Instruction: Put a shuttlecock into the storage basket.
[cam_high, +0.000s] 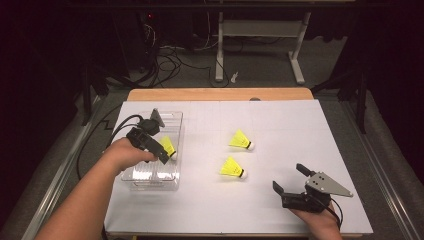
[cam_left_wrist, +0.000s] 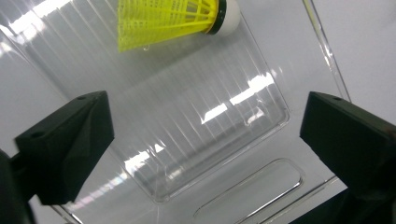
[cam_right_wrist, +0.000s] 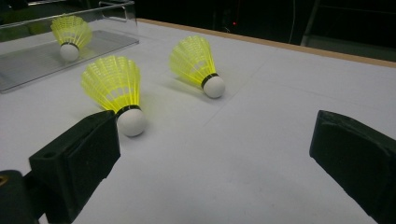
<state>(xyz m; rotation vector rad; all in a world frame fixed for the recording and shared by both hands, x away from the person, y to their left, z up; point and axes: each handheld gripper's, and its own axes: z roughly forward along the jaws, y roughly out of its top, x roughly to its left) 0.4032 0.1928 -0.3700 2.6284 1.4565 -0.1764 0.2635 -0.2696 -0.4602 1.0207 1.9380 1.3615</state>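
A clear plastic box (cam_high: 150, 177) stands at the left of the table with one yellow shuttlecock (cam_high: 168, 146) lying inside it. My left gripper (cam_high: 154, 141) hovers over the box, open with nothing between its jaws. In the left gripper view that shuttlecock (cam_left_wrist: 173, 18) lies beyond the spread jaws of the gripper (cam_left_wrist: 205, 112), on the box floor (cam_left_wrist: 210, 93). Two more yellow shuttlecocks (cam_high: 240, 140) (cam_high: 232, 168) lie on the white sheet mid-table. My right gripper (cam_high: 290, 178) rests open near the front right. It (cam_right_wrist: 215, 135) faces the nearer shuttlecock (cam_right_wrist: 116, 88) and the farther one (cam_right_wrist: 196, 63).
A white sheet (cam_high: 280, 125) covers the wooden table, whose far edge (cam_high: 220, 94) shows bare wood. Beyond it are a dark floor, cables and a desk frame (cam_high: 260, 30). The box wall (cam_right_wrist: 107, 28) rises at the left of the right gripper view.
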